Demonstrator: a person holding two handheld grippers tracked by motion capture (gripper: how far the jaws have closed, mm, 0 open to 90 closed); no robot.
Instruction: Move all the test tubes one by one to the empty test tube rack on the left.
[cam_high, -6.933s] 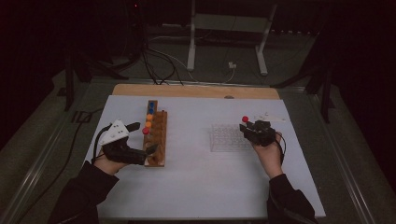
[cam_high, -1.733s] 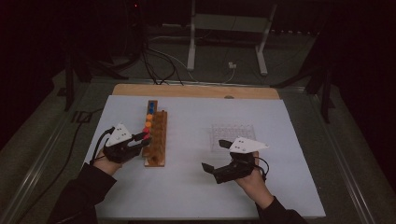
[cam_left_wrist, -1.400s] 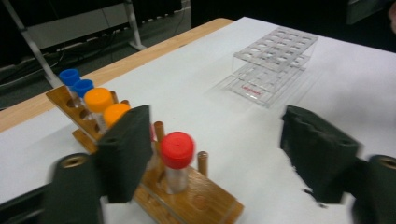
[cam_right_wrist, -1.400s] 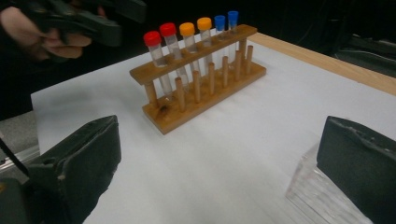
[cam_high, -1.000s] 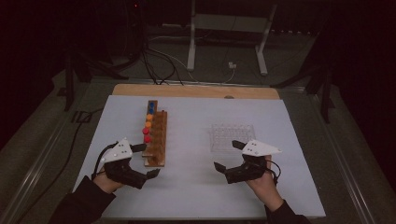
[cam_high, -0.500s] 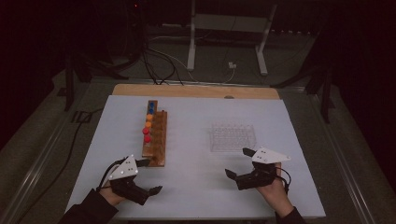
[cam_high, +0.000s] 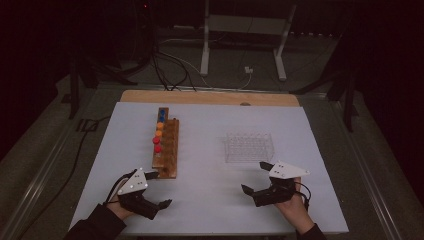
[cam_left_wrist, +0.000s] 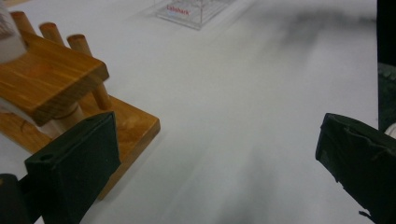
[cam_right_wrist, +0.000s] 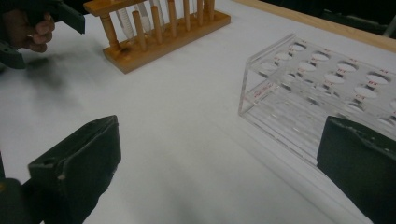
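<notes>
Two racks: wooden rack (cam_high: 166, 148), clear rack (cam_high: 248, 147).

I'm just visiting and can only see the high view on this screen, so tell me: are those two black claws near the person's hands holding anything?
Observer: No. In the left gripper view the left gripper has its jaws wide apart over bare white table.
Operator: And the other one?
Observer: The right gripper is open too, with nothing between its jaws.
Operator: What is that see-through box?
Observer: The right gripper view shows a clear plastic rack with rows of round holes, all empty as far as I can see.
Operator: And the wooden thing?
Observer: The wooden rack holds clear tubes between its pegs.
</notes>
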